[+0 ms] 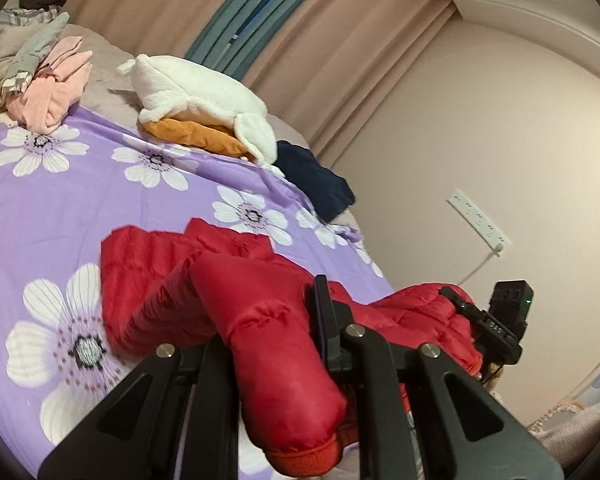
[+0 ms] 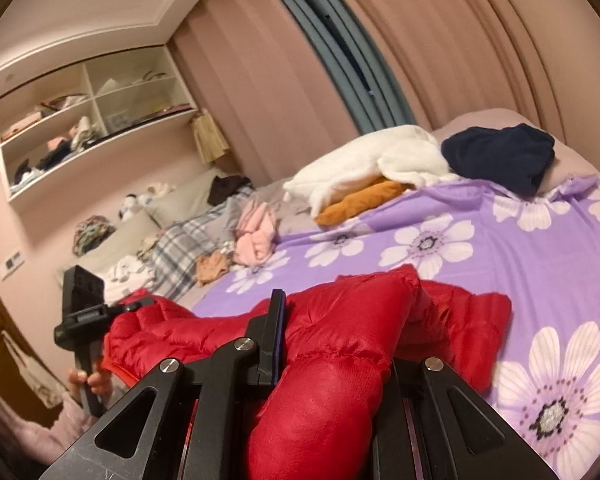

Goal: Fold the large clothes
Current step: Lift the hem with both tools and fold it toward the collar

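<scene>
A red puffer jacket (image 1: 228, 292) lies bunched on the purple flowered bedsheet (image 1: 100, 200). My left gripper (image 1: 276, 340) is shut on one red sleeve, whose cuff (image 1: 300, 452) hangs toward the camera. My right gripper (image 2: 332, 344) is shut on the other sleeve of the jacket (image 2: 340, 340). Each view shows the other gripper at the jacket's far side: the right one in the left wrist view (image 1: 488, 328), the left one in the right wrist view (image 2: 84, 312). One finger of each gripper is hidden by red fabric.
A white fleece on an orange garment (image 1: 204, 108) and a navy garment (image 1: 316, 184) lie at the bed's far side. Pink and grey clothes (image 1: 52, 84) are piled near the plaid pillow (image 2: 188, 248). Wall shelves (image 2: 92, 120), curtains and a power strip (image 1: 480, 220) surround the bed.
</scene>
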The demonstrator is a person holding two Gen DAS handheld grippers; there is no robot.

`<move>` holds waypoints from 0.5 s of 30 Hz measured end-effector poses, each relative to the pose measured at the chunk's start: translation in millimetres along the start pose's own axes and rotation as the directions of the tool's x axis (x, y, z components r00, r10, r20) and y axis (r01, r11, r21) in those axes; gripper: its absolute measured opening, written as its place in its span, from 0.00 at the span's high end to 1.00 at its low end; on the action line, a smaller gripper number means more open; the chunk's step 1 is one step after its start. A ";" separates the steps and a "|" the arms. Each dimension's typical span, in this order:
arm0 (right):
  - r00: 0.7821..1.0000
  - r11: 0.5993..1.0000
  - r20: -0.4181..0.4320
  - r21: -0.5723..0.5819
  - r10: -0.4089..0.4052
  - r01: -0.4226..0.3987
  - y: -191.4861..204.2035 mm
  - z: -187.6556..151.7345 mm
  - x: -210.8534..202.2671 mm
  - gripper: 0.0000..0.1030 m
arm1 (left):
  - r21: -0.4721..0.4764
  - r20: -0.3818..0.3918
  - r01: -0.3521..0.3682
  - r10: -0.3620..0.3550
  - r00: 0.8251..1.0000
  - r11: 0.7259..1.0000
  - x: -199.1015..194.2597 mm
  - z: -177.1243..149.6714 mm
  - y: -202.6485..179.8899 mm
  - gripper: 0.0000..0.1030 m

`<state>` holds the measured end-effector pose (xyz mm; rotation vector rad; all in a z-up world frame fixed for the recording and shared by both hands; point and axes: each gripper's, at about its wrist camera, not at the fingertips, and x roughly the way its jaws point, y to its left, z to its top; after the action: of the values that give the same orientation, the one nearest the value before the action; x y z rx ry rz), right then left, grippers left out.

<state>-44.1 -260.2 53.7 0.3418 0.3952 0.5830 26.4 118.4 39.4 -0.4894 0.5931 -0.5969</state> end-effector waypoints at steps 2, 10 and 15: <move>1.000 1.000 0.002 0.005 -0.017 0.017 -3.8 5.5 10.4 0.84 | -0.007 -0.003 -0.016 0.016 1.000 1.000 11.8 9.2 7.9 0.86; 0.995 0.994 -0.038 0.061 -0.092 0.094 -34.7 17.4 48.0 0.84 | -0.079 -0.040 -0.080 0.077 0.996 0.994 59.7 32.2 45.2 0.86; 0.989 0.987 -0.074 0.085 -0.130 0.136 -54.5 23.8 74.3 0.84 | -0.103 -0.067 -0.127 0.121 0.990 0.986 91.5 46.6 66.2 0.86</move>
<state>48.5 -263.9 32.3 0.3792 0.5076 0.4479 142.4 119.4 1.1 -0.5328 0.7104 -0.4642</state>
